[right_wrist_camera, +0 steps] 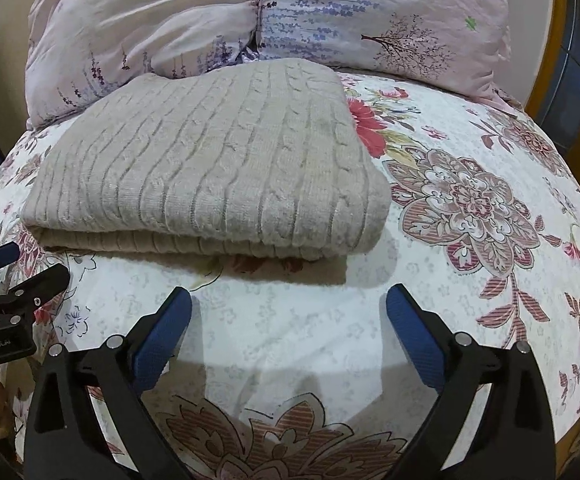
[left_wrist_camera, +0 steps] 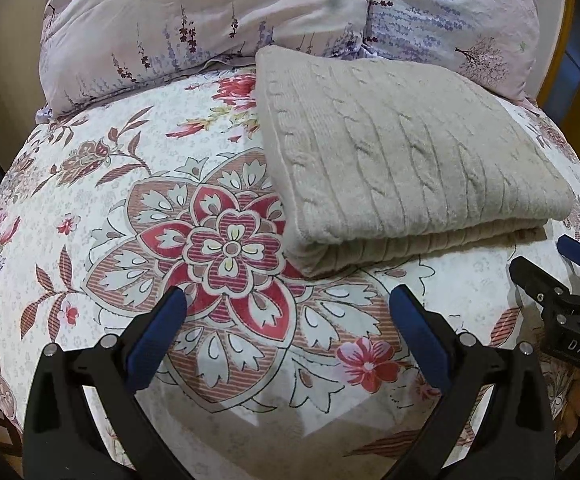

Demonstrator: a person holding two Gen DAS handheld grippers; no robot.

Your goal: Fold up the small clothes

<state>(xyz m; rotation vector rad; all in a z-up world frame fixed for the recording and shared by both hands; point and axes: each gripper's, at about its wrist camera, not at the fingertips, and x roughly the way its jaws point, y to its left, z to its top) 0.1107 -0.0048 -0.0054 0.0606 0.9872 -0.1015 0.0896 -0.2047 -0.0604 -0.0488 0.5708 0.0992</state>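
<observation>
On the flowered bedspread [right_wrist_camera: 290, 320], just beyond my two grippers, lies a folded beige cable-knit sweater [right_wrist_camera: 210, 168]. My left gripper [left_wrist_camera: 288, 308] and right gripper [right_wrist_camera: 289, 304] gape wide, holding nothing. I judge the knit soft, thick, floppy; best pinched at its near folded edge.

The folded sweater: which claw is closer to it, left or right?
Right, though only slightly. The right claw sits open straight before the beige cable-knit sweater's near edge; the left claw sits open off its left front corner.
</observation>
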